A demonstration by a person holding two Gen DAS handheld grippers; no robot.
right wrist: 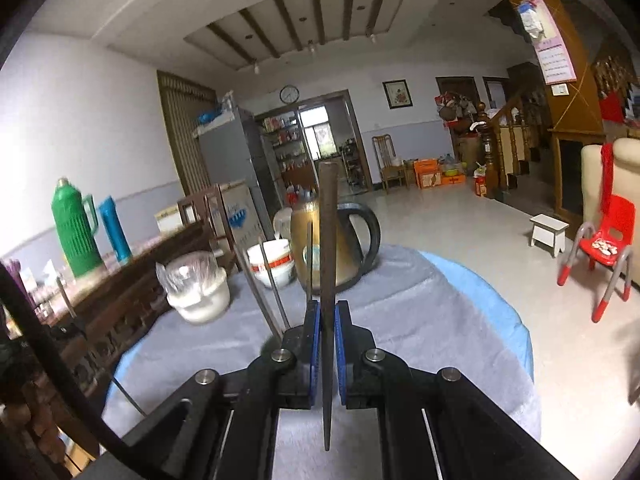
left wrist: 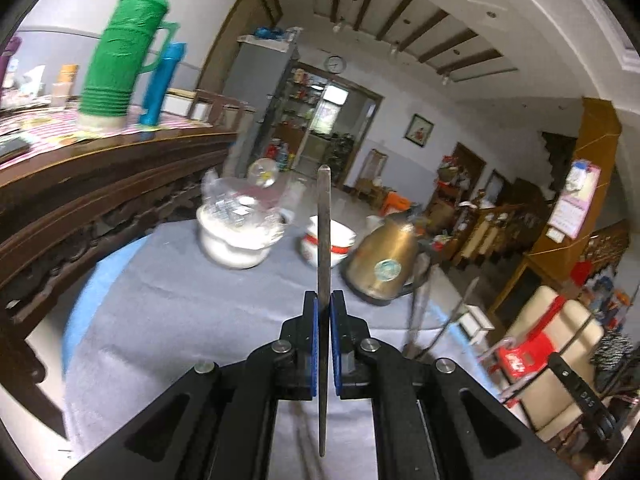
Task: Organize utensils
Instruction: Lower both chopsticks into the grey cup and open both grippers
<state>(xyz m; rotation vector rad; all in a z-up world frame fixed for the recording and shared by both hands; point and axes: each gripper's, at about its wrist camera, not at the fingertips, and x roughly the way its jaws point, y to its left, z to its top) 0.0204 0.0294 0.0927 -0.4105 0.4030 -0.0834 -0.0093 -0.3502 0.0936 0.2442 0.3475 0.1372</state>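
My left gripper (left wrist: 324,300) is shut on a flat metal utensil handle (left wrist: 323,216) that stands upright between the blue pads, above the grey-clothed table (left wrist: 192,304). My right gripper (right wrist: 328,310) is shut on another metal utensil handle (right wrist: 328,216), also upright. In the right wrist view, several thin metal utensil handles (right wrist: 260,288) stand just left of my right gripper; what holds them is hidden. In the left wrist view, thin metal handles (left wrist: 416,316) rise at the right, by the other gripper's black body (left wrist: 576,392).
On the table stand a gold kettle (left wrist: 384,260), a red-and-white bowl (left wrist: 340,242) and a white pot covered with plastic wrap (left wrist: 236,232). A dark wooden sideboard (left wrist: 100,184) with a green thermos (left wrist: 120,52) is at the left. A red chair (right wrist: 608,240) stands on the floor.
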